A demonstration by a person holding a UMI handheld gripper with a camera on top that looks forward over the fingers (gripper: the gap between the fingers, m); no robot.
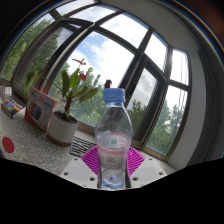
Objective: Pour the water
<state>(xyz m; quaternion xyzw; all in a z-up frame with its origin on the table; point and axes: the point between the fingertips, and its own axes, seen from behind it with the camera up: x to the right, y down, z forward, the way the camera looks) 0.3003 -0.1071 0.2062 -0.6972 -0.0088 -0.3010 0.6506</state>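
Observation:
A clear plastic water bottle [113, 130] with a blue cap [114, 96] stands upright between my fingers. The pink pads [92, 158] press against its lower body on both sides. My gripper [113, 152] is shut on the bottle. The bottle's base sits close to the gripper body, and I cannot tell if it rests on anything. No cup or other vessel is in view.
A potted plant [64, 105] in a white pot stands to the left on the speckled sill [28, 150], next to a pink box [40, 108]. A red round thing [8, 145] lies farther left. A vent grille [82, 146] is behind the bottle. A large bay window [150, 70] fills the background.

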